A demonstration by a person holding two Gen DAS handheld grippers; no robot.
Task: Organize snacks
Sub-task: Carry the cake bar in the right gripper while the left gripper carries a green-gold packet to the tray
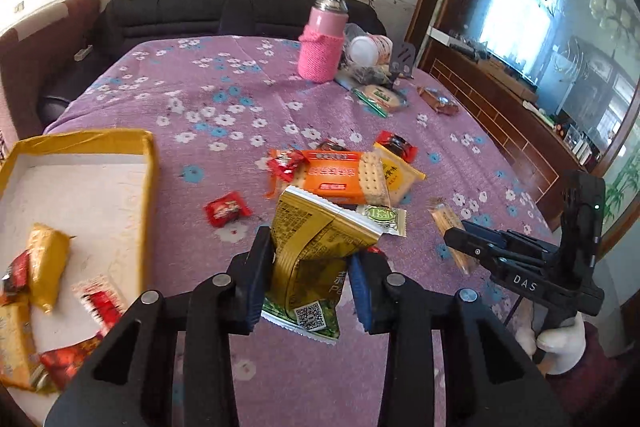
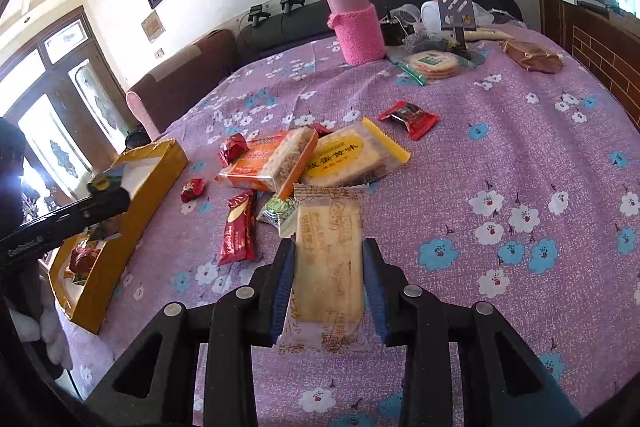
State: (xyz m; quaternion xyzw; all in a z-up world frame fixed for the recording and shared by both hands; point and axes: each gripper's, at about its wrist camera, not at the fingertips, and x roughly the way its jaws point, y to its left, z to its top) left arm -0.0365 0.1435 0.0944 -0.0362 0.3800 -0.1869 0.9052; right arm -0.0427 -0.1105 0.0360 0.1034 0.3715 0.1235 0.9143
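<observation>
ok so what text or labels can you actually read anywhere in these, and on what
"DAS": white letters on the right tongs, seen from the left wrist.
"GenRobot.AI": on the left tongs' body, small, likely reading.
QR code, no legible words: gold packet.
Chinese print on the orange packet, yellow packet and wafer packet: too blurred to read.

The left black two-finger gripper with blue pads [image 1: 312, 275] tilts downward, its jaws clamped on a crumpled gold-and-green foil snack packet [image 1: 316, 255]. The right black two-finger gripper [image 2: 329, 287], also tilted downward, grips a pale, clear-wrapped cracker packet [image 2: 329, 267]. A white-gloved hand [image 1: 556, 343] holds its handle.
</observation>
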